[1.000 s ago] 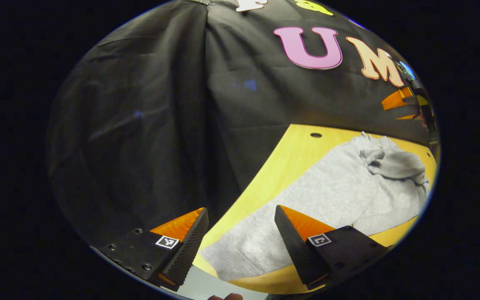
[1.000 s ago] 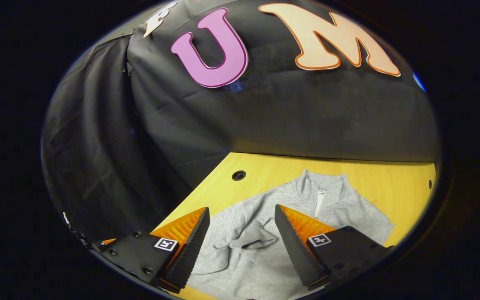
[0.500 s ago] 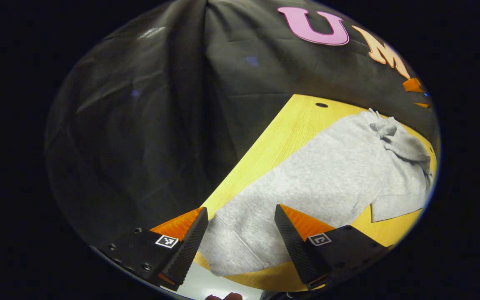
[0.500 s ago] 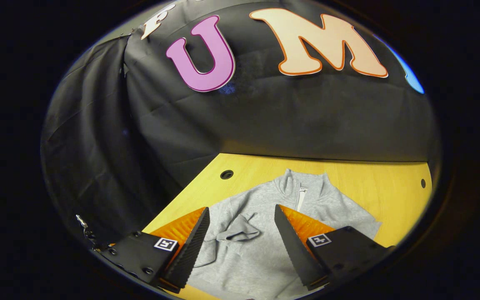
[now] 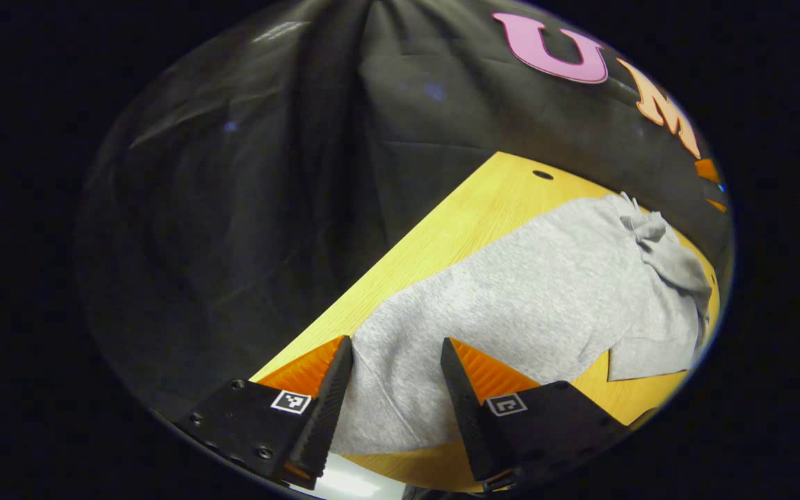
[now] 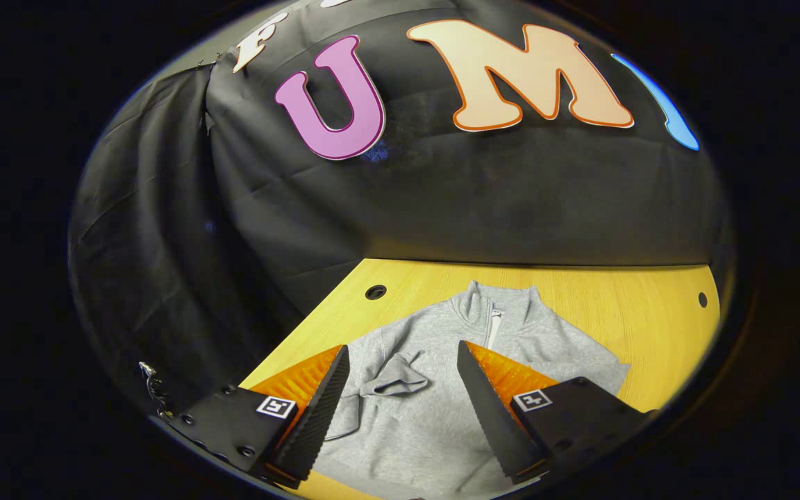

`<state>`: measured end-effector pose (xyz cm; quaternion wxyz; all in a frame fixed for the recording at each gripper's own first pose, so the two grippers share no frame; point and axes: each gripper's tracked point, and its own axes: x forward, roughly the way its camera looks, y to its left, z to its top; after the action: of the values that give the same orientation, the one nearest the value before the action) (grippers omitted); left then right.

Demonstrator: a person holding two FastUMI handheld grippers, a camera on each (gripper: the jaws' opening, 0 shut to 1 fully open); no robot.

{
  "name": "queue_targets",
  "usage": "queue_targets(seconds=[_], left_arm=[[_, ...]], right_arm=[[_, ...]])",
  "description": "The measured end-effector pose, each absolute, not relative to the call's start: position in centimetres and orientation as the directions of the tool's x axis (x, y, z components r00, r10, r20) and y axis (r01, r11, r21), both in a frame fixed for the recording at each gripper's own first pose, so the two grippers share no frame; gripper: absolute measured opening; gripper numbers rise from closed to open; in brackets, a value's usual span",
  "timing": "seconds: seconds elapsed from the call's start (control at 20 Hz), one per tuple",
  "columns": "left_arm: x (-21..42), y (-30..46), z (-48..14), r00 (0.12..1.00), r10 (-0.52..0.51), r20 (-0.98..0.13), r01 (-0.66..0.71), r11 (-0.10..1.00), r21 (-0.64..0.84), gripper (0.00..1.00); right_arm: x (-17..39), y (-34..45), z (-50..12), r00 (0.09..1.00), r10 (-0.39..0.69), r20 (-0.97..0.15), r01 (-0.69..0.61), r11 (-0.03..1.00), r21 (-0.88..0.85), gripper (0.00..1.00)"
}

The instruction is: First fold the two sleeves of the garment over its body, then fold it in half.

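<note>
- Black cloth wall (image 6: 511,201) behind and to one side; yellow wooden desk (image 6: 622,305) below it, with a round hole (image 6: 375,292) near its far left corner and a smaller one (image 6: 702,299) toward the far right.
- Left tool (image 5: 394,389): fingers parted, narrower than the right tool's, poised over the near bottom corner of the sweater (image 5: 539,298). Grey cloth visible between the two fingers; contact with the cloth not clear enough to tell.
- Beyond the left tool: sweater stretched away along the desk, hem end nearest, collar end far off toward the cable hole (image 5: 542,175). One sleeve (image 5: 671,257) bunched and folded across the far part of the body. A flat corner of cloth (image 5: 650,351) poking out on the right over bare desk.
- Right tool (image 6: 400,403): fingers wide apart, held above the sweater (image 6: 442,417), gripping nothing.
- Beyond the right tool: sweater spread flat on the desk, collar (image 6: 494,309) with a short zip pointing toward the wall. Folded sleeve cuff (image 6: 393,378) lying crumpled on the chest, left of the zip, seen between the fingers. Bare desk well around the right shoulder.
</note>
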<state>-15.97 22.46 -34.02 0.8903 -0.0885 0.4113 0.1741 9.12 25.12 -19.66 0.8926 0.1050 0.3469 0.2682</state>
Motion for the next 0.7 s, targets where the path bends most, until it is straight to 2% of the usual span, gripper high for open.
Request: queue_targets(seconds=[0.05, 0.1, 0.15, 0.2, 0.3, 0.35, 0.5, 0.6, 0.7], left_arm=[[-15.8, 22.0, -33.8, 0.599, 0.22, -0.77, -0.363, 0.932, -0.016, 0.69], [-15.6, 21.8, -33.7, 0.601, 0.216, -0.77, -0.349, 0.937, -0.009, 0.51], [-15.1, 21.5, -33.8, 0.605, 0.207, -0.769, -0.337, 0.941, -0.012, 0.47], [-15.0, 21.2, -33.7, 0.604, 0.213, -0.768, -0.34, 0.94, -0.007, 0.3], [-14.9, 21.0, -33.7, 0.607, 0.235, -0.759, -0.357, 0.934, 0.004, 0.19], [-14.9, 20.9, -33.7, 0.61, 0.241, -0.755, -0.361, 0.933, 0.006, 0.17], [-14.9, 20.7, -33.7, 0.587, 0.243, -0.772, -0.335, 0.941, 0.041, 0.02], [-14.7, 20.4, -33.5, 0.549, 0.226, -0.805, -0.331, 0.943, 0.039, 0.0], [-13.7, 20.0, -32.9, 0.546, 0.199, -0.814, -0.344, 0.939, -0.001, 0.0]], right_arm=[[9.0, 24.7, -19.5, 0.618, 0.551, -0.56, -0.408, 0.834, 0.371, 0.98], [8.8, 24.3, -19.4, 0.625, 0.548, -0.557, -0.408, 0.837, 0.365, 0.98], [8.8, 23.9, -19.3, 0.63, 0.544, -0.553, -0.407, 0.839, 0.361, 0.98], [8.7, 23.6, -19.2, 0.634, 0.544, -0.55, -0.405, 0.839, 0.363, 0.98], [8.4, 22.7, -19.0, 0.64, 0.543, -0.544, -0.396, 0.84, 0.371, 0.98], [8.5, 22.3, -18.9, 0.645, 0.538, -0.542, -0.391, 0.842, 0.371, 0.98], [8.8, 20.0, -18.7, 0.684, 0.496, -0.535, -0.357, 0.867, 0.348, 0.98], [8.6, 19.1, -18.5, 0.691, 0.493, -0.528, -0.332, 0.866, 0.375, 0.98], [8.4, 17.8, -18.7, 0.697, 0.484, -0.529, -0.312, 0.869, 0.384, 0.98]])
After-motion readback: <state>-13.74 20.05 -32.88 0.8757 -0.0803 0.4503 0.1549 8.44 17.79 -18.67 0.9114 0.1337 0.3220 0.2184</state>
